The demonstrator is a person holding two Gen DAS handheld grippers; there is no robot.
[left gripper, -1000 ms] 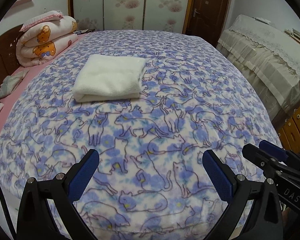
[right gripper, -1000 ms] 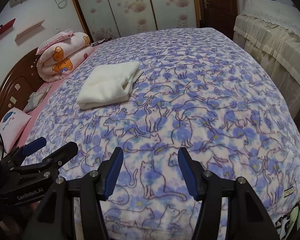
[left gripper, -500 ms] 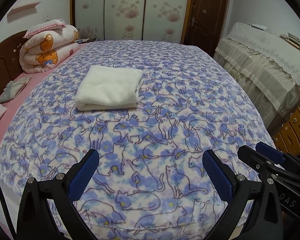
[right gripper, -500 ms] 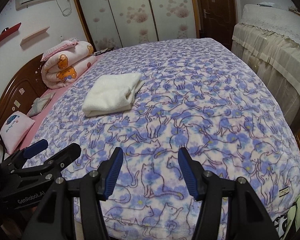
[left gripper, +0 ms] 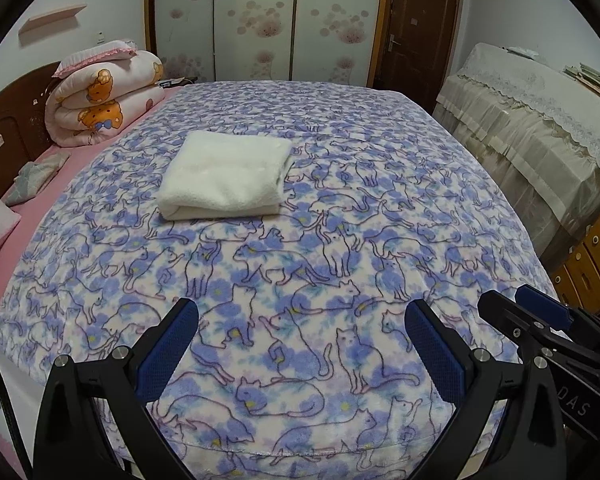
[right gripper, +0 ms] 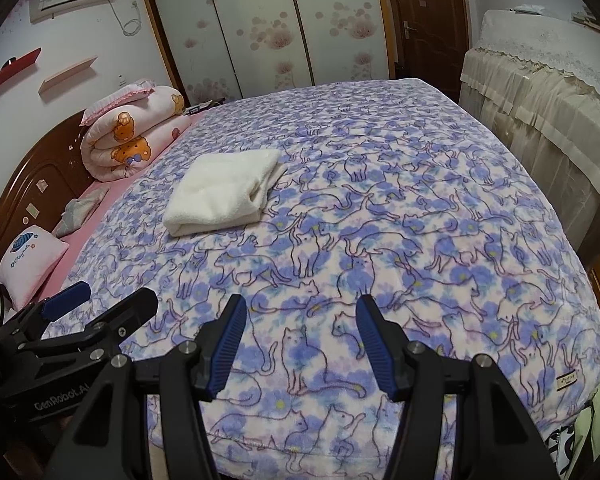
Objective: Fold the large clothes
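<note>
Left wrist view: a fluffy white folded garment [left gripper: 226, 176] is lying on the fleecy cat-print blanket [left gripper: 340, 208]; the left gripper [left gripper: 300, 316] and right gripper [right gripper: 300, 312] are hovering agape, empty.

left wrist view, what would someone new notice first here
The blue cat-print blanket spread over the whole bed catches the eye first, with a folded white towel lying on it toward the headboard side. Both open claws, left claw and right claw, hang empty above the blanket's near edge.

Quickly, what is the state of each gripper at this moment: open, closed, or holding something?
Left gripper: open, holding nothing.
Right gripper: open, holding nothing.
</note>
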